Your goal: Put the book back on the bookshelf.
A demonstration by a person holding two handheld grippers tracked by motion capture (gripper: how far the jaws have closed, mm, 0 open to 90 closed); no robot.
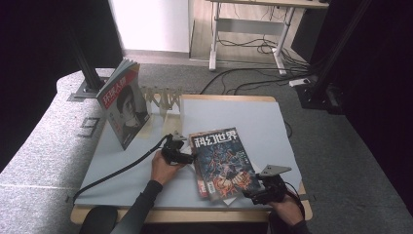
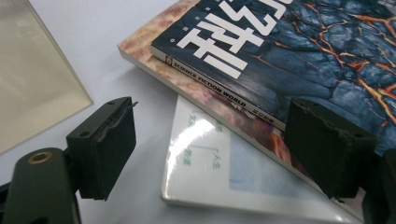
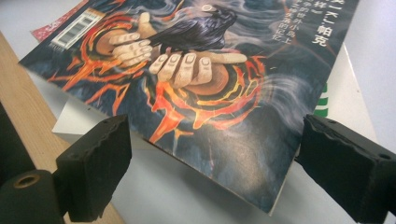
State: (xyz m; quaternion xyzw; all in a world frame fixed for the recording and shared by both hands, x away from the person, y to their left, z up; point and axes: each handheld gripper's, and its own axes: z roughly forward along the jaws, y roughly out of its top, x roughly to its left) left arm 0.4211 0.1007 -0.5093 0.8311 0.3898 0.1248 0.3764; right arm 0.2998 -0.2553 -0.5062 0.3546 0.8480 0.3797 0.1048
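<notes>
Magazines, three stacked near front edge of table (image 1: 272,122), fourth propped upright at back left.

Science-fiction magazine (image 1: 225,163) on top, reddish one (image 2: 196,88) under it, white booklet (image 2: 224,172) lowest, possibly a fourth hidden. Left gripper (image 1: 187,155) spread wide at stack's left edge; right gripper (image 1: 253,194) spread wide at near corner, nothing pinched.

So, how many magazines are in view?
4: one upright at the table's back left; three stacked near the front: top, middle, bottom. More may be hidden.
</notes>
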